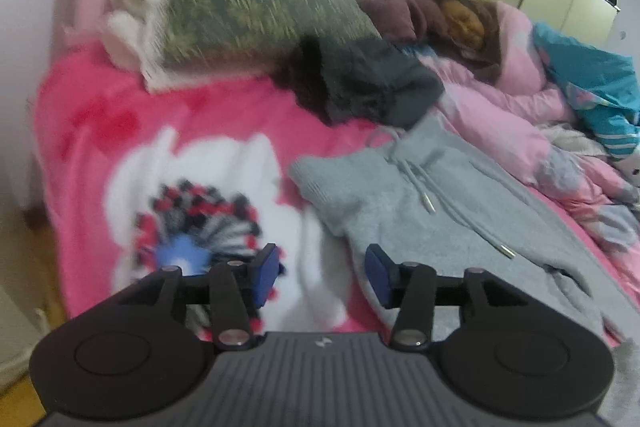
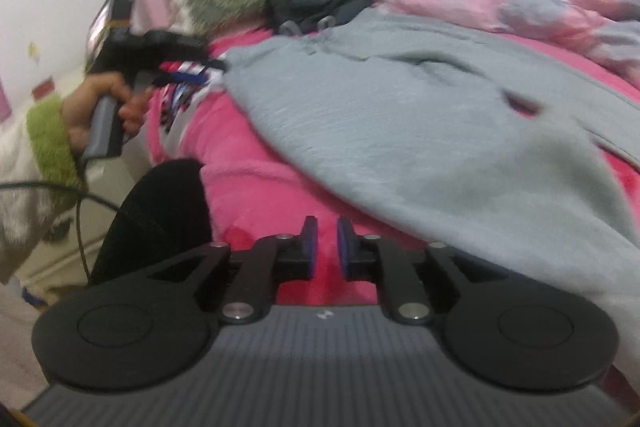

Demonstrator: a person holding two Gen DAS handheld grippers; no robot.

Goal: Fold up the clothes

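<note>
Lying spread on the pink bed (image 1: 80, 115), ahead and right of the left claw (image 1: 322, 269): grey sweatpants (image 1: 420, 195). Standing apart, gripping nothing. Right claw (image 2: 323, 247) gaping narrowly, empty, grey cloth just beyond.

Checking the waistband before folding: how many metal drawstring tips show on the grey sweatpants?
2: one metal tip lies below the waistband, the other farther down the grey sweatpants.

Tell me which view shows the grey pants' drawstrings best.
The left wrist view: both drawstrings lie in plain sight on the grey pants, metal tips visible. The right wrist view shows the pants as a broad blurred grey spread, with no drawstrings to make out.
</note>
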